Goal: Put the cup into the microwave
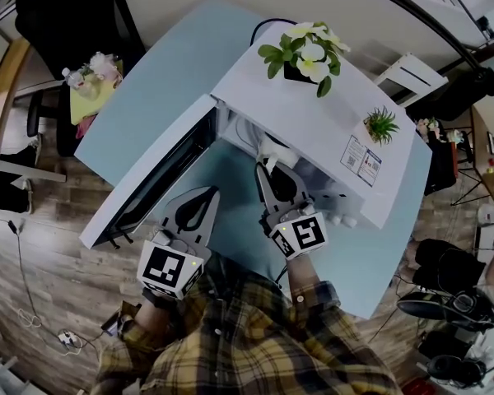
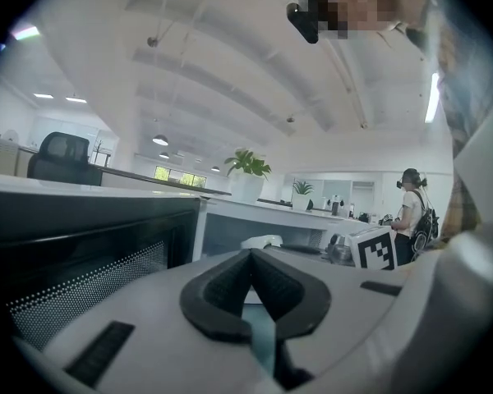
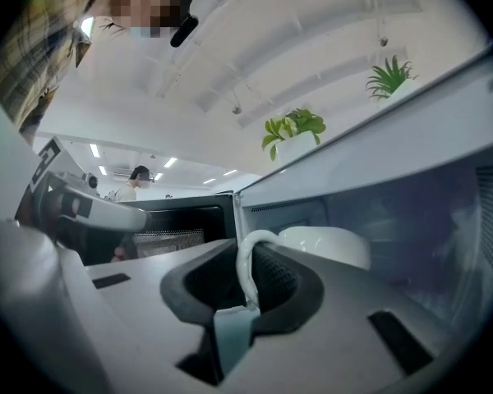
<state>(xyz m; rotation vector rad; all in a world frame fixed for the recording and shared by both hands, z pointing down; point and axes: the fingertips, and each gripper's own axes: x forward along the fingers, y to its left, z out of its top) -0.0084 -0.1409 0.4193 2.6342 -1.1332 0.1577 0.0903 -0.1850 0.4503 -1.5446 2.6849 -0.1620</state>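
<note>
Right claw grips cup by its handle inside microwave.

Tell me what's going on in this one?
A person works with a gripper in each hand at a microwave on a table; its door is open. The right gripper is shut on the handle of a white cup and holds it inside the oven. Whether the cup rests on the oven floor can't be told. The left gripper is shut and empty beside the door.
</note>
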